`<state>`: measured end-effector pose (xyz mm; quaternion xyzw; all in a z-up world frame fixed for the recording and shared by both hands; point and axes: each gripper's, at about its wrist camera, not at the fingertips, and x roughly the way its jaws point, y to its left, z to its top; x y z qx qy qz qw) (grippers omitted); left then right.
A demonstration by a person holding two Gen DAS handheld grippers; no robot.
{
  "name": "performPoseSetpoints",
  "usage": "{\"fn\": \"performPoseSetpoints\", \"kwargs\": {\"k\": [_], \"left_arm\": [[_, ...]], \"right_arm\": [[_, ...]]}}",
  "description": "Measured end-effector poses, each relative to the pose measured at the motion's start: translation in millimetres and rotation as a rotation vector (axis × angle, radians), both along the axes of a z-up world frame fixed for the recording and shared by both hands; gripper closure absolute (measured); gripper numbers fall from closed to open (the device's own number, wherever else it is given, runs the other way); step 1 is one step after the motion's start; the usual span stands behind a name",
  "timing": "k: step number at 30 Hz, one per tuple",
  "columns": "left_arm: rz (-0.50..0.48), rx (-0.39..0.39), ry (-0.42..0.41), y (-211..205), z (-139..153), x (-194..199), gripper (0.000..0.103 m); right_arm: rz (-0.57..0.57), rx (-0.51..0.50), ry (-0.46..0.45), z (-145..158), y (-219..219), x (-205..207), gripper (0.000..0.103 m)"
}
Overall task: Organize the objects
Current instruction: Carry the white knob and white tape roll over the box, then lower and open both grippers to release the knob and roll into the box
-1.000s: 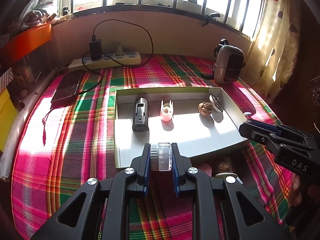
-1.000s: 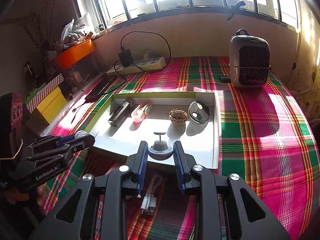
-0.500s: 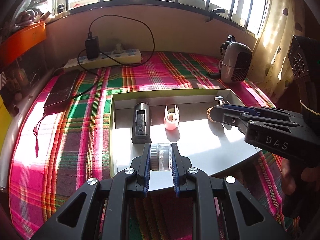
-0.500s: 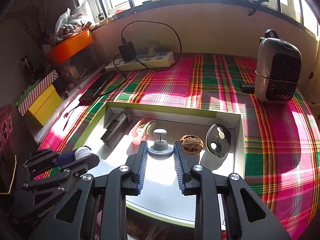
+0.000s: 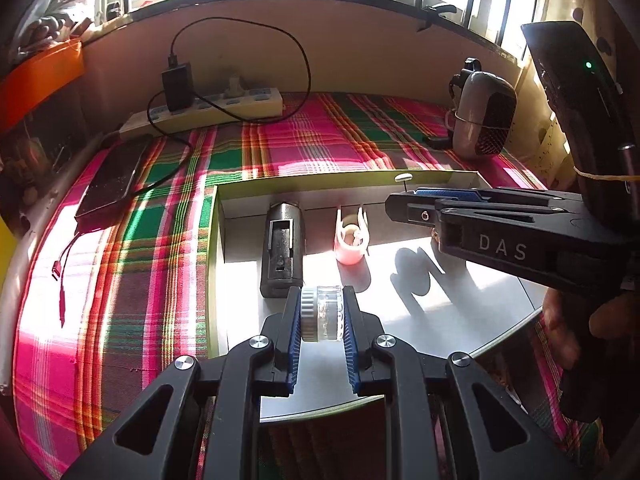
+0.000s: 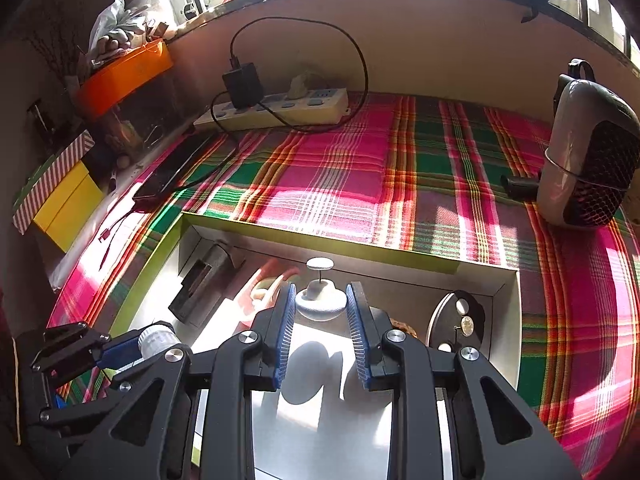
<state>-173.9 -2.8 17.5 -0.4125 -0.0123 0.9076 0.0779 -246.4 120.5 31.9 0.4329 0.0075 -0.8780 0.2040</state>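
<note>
A shallow white tray with a green rim (image 5: 224, 216) (image 6: 400, 258) lies on the plaid cloth. My left gripper (image 5: 322, 314) is shut on a small clear jar with a ribbed white cap (image 5: 323, 312), held over the tray's front left; it also shows in the right wrist view (image 6: 158, 338). My right gripper (image 6: 321, 307) is shut on a grey dome with a thin stem and flat white top (image 6: 320, 300), held above the tray's far middle; the arm shows in the left wrist view (image 5: 412, 204). In the tray lie a dark rectangular block (image 5: 282, 250), a pink clip (image 5: 352, 240), a walnut (image 6: 404, 326) partly hidden, and a black oval piece (image 6: 456, 326).
A power strip with a black charger and cable (image 6: 276, 104) sits at the back. A phone (image 5: 112, 178) lies left of the tray. A small grey heater (image 6: 584, 152) stands at the back right. Orange and yellow boxes (image 6: 124, 76) line the left ledge.
Both grippers moved forward over the tray with their objects still held. The right gripper went furthest, from the tray's front edge to its far middle, and now crosses the left wrist view.
</note>
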Motion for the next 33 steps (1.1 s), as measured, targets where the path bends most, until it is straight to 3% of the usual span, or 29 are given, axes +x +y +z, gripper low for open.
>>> {"fn": "performPoseSetpoints", "kwargs": {"k": [33], "left_arm": [[0.003,-0.012,-0.015,-1.4,-5.4,-5.0,0.086]], "right_arm": [[0.002,0.091,-0.032,-16.5,-16.4,-11.1,0.075]]}}
